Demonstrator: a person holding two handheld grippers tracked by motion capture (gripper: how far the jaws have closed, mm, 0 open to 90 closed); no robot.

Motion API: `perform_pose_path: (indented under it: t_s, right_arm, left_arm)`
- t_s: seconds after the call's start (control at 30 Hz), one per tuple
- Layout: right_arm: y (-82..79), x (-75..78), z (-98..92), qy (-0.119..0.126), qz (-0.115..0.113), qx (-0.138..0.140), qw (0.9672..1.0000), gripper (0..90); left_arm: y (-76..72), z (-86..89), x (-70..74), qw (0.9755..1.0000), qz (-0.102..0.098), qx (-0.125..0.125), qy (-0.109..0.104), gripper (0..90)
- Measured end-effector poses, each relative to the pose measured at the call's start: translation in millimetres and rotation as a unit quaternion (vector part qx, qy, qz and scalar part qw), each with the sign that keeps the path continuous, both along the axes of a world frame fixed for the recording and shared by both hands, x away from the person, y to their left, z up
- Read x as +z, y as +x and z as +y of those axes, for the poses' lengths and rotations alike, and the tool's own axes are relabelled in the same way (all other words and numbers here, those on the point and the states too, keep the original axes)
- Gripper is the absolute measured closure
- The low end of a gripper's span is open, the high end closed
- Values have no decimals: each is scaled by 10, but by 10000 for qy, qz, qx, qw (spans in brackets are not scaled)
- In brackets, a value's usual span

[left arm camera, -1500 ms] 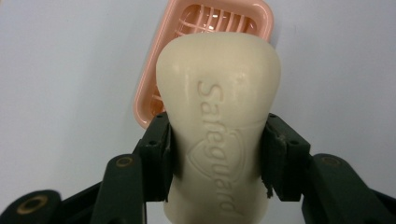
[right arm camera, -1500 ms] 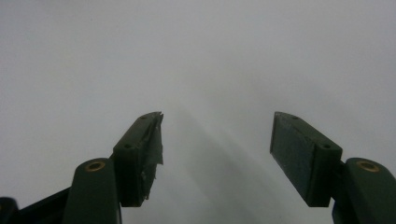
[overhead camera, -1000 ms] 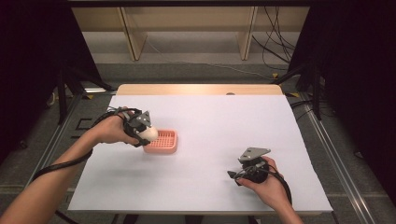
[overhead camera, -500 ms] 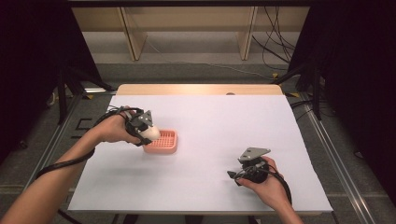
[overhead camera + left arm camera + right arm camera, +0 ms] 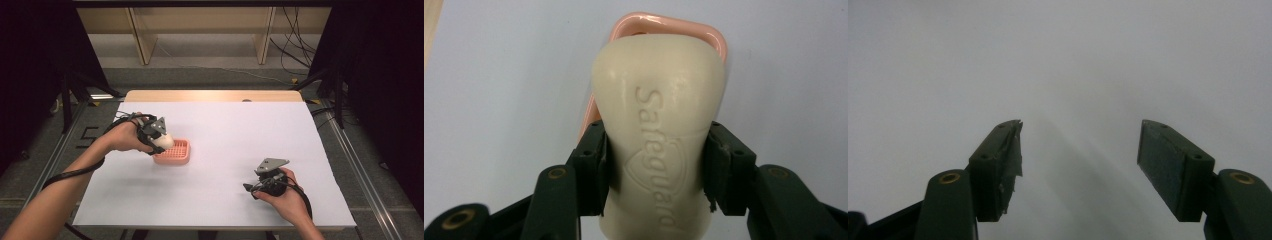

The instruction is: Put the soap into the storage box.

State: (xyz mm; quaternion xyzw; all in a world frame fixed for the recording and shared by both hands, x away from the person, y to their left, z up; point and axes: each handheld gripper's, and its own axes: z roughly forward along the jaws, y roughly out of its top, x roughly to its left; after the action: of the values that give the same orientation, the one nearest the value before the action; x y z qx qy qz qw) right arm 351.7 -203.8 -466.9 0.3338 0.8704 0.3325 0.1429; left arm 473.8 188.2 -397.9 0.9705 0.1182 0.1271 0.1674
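While the person's forearms come in from the near edge of the white surface [image 5: 220,150], the right gripper [image 5: 248,187] sits closest to me, low on the right side, resting in the right hand [image 5: 282,197] with its grey plate on top. In the right gripper view its two black jaws stand spread apart with nothing between them, just the pale sheet beneath. It lies well apart from everything else on the surface.

Farther in and to the left, the left hand [image 5: 122,137] holds the left gripper [image 5: 167,141], and this one is pinching a cream bar of soap [image 5: 659,135]. The left gripper view shows the black pads [image 5: 596,165] pressed against both sides of the bar's narrow waist, the lettering on its face turned up toward the camera. The soap hangs right over a pink dish [image 5: 175,156], whose rounded rim peeks out behind the bar's far end; I cannot tell whether the soap touches it. The dish rests on the surface, left of the middle.

Beyond the sheet a strip of bare wooden tabletop [image 5: 210,95] shows, then grey floor [image 5: 200,75], wooden legs [image 5: 140,35] and loose cables [image 5: 295,55].
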Motion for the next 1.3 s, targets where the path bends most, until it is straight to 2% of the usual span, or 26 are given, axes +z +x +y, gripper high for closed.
perform_pose_path:
  t_s: [0.23,0.3,0.63,1.07,1.23,1.3]
  right_arm:
    - [10,4,-8,-13,-23,59,10000,348]
    - [3,13,-9,-37,56,43,10000,348]
    - [1,12,-6,-39,114,32,9999,348]
    - [3,7,-2,-11,60,44,10000,348]
    - [0,8,-1,-8,63,51,10000,348]
    - [13,3,-5,-10,-1,100,9999,348]
  left_arm:
    - [18,-28,-9,10000,-36,-27,-29,496]
    - [25,-36,-9,10000,-65,-59,-25,496]
    - [56,-77,-22,9999,-62,-121,20,496]
    - [79,-133,-47,9996,-120,-246,29,496]
    - [87,-142,-71,9997,-103,-229,-14,496]
    - [90,-146,-78,9997,-96,-219,-3,496]
